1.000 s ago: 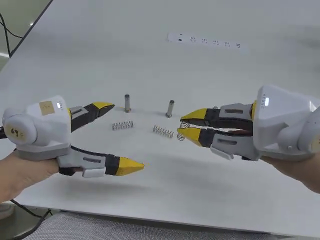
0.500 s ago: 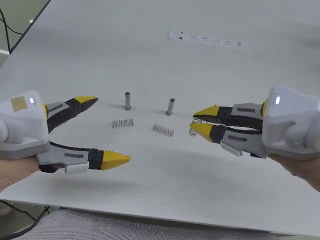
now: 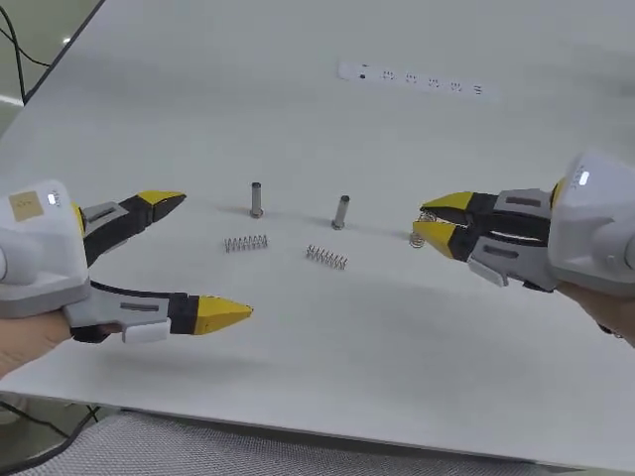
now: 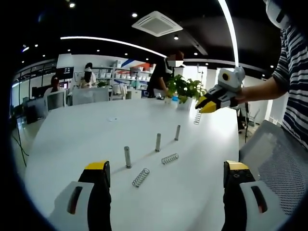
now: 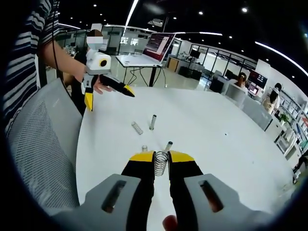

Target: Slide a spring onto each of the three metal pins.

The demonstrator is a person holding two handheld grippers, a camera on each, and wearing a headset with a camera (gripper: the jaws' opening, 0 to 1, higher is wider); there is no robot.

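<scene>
Two metal pins (image 3: 256, 198) (image 3: 341, 211) stand upright on the white table (image 3: 327, 367); the left gripper view has all three pins (image 4: 127, 157) (image 4: 158, 142) (image 4: 177, 132) in a row. Two springs (image 3: 245, 243) (image 3: 325, 258) lie in front of them. My right gripper (image 3: 431, 224) is shut on a third spring (image 5: 160, 163), held above the table right of the pins; that spring also shows hanging from its tips (image 4: 197, 117). My left gripper (image 3: 198, 258) hovers wide open and holds nothing, left of the pins.
A white power strip (image 3: 412, 81) lies at the far side of the table. A mesh chair (image 5: 43, 144) stands at the table's near edge. People and desks are in the background, far from the work.
My right gripper has drawn back to the right and up with the spring between its jaws. My left gripper has shifted a little to the left, still open.
</scene>
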